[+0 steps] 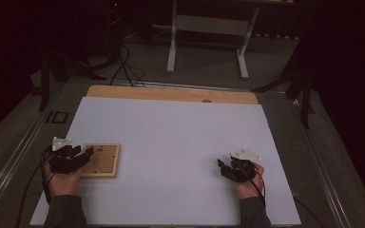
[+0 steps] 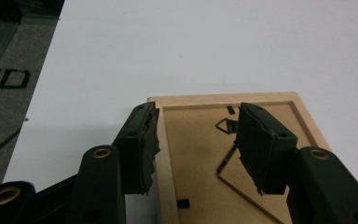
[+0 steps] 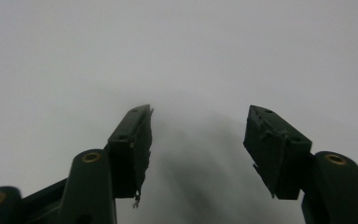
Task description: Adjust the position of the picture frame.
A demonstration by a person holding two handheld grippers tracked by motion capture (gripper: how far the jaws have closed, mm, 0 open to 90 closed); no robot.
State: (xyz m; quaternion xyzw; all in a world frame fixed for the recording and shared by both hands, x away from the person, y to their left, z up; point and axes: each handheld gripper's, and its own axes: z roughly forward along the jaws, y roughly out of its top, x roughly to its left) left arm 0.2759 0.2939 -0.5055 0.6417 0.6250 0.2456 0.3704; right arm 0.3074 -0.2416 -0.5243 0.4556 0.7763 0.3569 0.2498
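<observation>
Wooden picture frame [image 2: 223,158] lies face-down near the tabletop's left edge; our left gripper [image 2: 198,147] straddles its rim, jaws wide, gripping nothing; right gripper [image 3: 198,149] gapes empty. We close squarely.

white sheet [image 1: 180,142] covers a wooden table [image 1: 171,93]; white stand [image 1: 209,28] behind.
</observation>
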